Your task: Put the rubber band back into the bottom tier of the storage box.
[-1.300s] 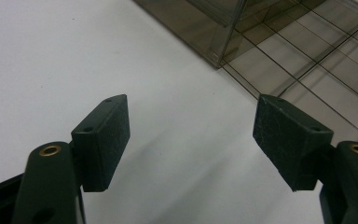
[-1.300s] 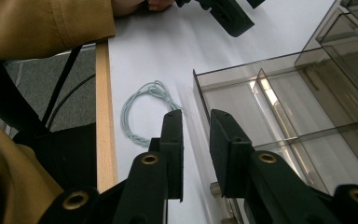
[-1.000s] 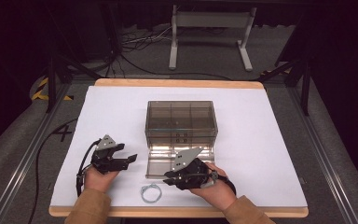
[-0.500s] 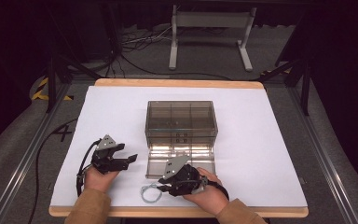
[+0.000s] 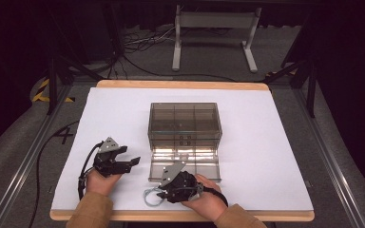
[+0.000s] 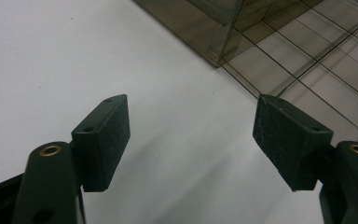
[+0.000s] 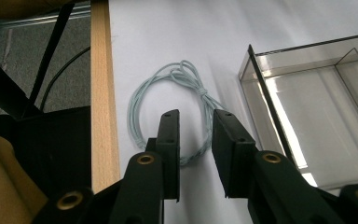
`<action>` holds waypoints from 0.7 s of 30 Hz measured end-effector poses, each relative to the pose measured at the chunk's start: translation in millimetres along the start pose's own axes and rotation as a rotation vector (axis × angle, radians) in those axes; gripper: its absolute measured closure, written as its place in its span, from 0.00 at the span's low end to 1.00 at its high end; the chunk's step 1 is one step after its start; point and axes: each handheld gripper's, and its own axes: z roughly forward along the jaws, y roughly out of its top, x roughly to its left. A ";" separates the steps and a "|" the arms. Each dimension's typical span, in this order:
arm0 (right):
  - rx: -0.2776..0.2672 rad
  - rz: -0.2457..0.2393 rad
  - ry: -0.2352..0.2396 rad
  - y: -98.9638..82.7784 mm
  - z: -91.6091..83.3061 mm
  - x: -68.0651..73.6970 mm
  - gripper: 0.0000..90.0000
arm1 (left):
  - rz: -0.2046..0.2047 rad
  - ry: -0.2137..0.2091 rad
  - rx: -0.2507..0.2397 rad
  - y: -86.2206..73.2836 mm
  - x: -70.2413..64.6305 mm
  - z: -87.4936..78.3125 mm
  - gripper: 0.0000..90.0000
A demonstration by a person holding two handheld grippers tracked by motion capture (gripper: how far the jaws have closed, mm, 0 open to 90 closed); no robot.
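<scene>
A small coil of pale blue wire (image 5: pixel 148 197) lies on the white sheet near the table's front edge, left of the open lower half of a smoky clear compartment box (image 5: pixel 184 118). My right gripper (image 5: pixel 160 194) hangs low over the coil. In the right gripper view the coil (image 7: pixel 182 71) runs under my right gripper (image 7: pixel 196 140), and one twisted strand lies in the narrow gap between the jaws without the pads pressing on it. My left gripper (image 5: pixel 134 162) rests on the sheet left of the box. In the left gripper view, my left gripper (image 6: pixel 191 135) stands wide open with nothing in it.
The wooden front edge of the table (image 7: pixel 101 93) runs just beside the coil. The box's open compartments (image 7: pixel 307 116) lie close on the right gripper's other side. A metal stand (image 5: pixel 214 38) and cables sit on the floor behind the table.
My right gripper has moved left and down from the box's front edge to the wire coil. The left gripper has stayed in place.
</scene>
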 end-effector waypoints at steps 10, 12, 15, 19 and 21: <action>0.031 0.006 -0.039 0.7 9.9 -1.1 0.80 | 0.002 0.002 0.002 0.0 -0.5 0.8 0.31; 0.032 0.010 -0.039 0.9 10.0 -1.4 0.81 | 0.002 0.002 0.002 0.0 -0.4 0.7 0.31; 0.033 0.014 -0.032 1.2 10.3 -1.5 0.84 | 0.003 0.001 0.003 0.0 -0.1 0.5 0.32; 0.034 0.017 -0.028 1.8 10.7 -1.6 0.89 | 0.002 0.000 0.002 0.0 0.0 0.6 0.32; 0.037 0.019 -0.036 2.1 10.7 -1.6 0.93 | 0.001 0.001 0.003 0.1 0.0 0.5 0.32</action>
